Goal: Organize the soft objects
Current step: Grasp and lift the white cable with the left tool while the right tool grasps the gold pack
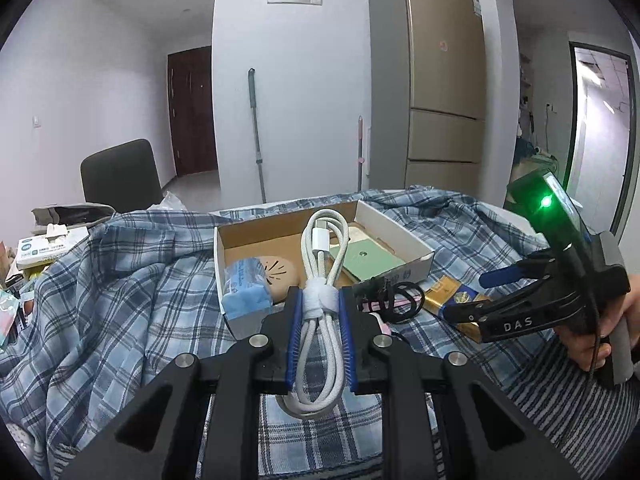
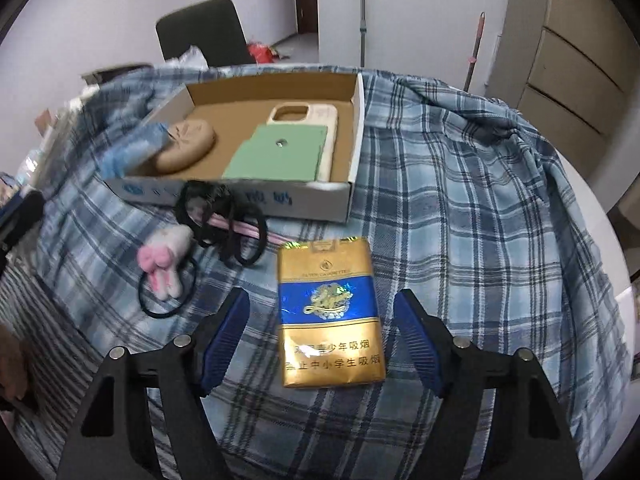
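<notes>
My left gripper (image 1: 319, 294) is shut on a coiled white cable (image 1: 322, 240) bound with a white strap, held up in front of an open cardboard box (image 1: 400, 232). In the right wrist view my right gripper (image 2: 321, 298) stands open, one finger on either side of a gold-and-blue cigarette pack (image 2: 332, 356) lying flat on the plaid cloth; the pads do not touch it. The box (image 2: 356, 128) holds a tan round pad (image 2: 188, 144), a green notebook (image 2: 276, 156), a cream phone case (image 2: 320, 116) and a blue packet (image 1: 244, 284). Black hair ties (image 2: 224, 220) and a pink-white plush tie (image 2: 164, 260) lie in front of it.
A blue plaid cloth (image 2: 460, 200) covers the table. A dark chair (image 1: 120, 176) stands behind it, with a mop handle (image 1: 256, 136) and a fridge (image 1: 444, 80) against the far wall. Cluttered boxes (image 1: 36, 248) sit at the left edge. A hand (image 1: 600, 340) holds the right gripper (image 1: 476, 296).
</notes>
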### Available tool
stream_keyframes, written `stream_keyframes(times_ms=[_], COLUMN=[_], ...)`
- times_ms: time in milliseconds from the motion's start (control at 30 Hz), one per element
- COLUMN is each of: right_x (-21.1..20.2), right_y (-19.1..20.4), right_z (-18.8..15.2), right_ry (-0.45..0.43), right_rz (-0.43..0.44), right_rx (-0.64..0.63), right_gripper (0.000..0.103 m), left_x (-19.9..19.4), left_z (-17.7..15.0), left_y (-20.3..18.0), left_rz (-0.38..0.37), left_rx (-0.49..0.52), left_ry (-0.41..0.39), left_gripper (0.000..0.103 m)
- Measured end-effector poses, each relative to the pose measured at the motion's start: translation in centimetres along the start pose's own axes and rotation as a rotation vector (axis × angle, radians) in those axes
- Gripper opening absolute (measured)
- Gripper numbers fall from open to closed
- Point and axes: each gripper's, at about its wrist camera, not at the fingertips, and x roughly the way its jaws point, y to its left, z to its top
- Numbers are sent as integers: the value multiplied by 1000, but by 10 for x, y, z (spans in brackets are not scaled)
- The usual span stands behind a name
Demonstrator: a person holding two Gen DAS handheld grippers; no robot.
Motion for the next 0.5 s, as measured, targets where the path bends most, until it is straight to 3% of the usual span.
stream_keyframes(times_ms=[167, 500], right_x=[12, 20], right_y=[4, 5], right_z=[2, -2], right_ry=[64, 88], right_rz=[-30, -40], right_rx=[-29, -40], right_gripper=[56, 56], left_x=[1, 2], left_z=[0, 0], left_y=[3, 2], left_rz=[-6, -5], left_rx=[-12, -11], left_ry=[7, 5], left_gripper=[19, 19])
